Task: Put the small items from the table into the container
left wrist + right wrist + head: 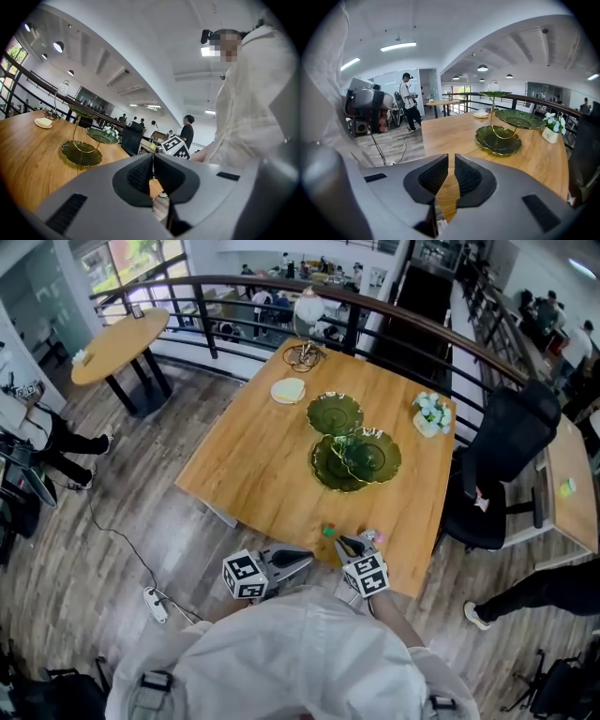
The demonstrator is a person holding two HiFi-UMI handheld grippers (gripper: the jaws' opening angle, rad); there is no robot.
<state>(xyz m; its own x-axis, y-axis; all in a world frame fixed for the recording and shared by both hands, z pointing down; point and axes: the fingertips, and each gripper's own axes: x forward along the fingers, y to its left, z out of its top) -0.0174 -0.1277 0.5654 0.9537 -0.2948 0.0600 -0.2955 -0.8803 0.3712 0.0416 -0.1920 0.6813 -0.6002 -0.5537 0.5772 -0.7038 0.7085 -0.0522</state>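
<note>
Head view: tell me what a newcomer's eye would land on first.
The tiered stand of glossy dark green leaf-shaped dishes on a gold wire dominates the middle of the square wooden table. At the table's near edge, the left claw and the right claw hover beside a small green item and a small pink item.

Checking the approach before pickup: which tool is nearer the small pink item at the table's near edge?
Right. The right tool sits just left of the pink item, almost beside it; the left tool is farther left, past the green item.
</note>
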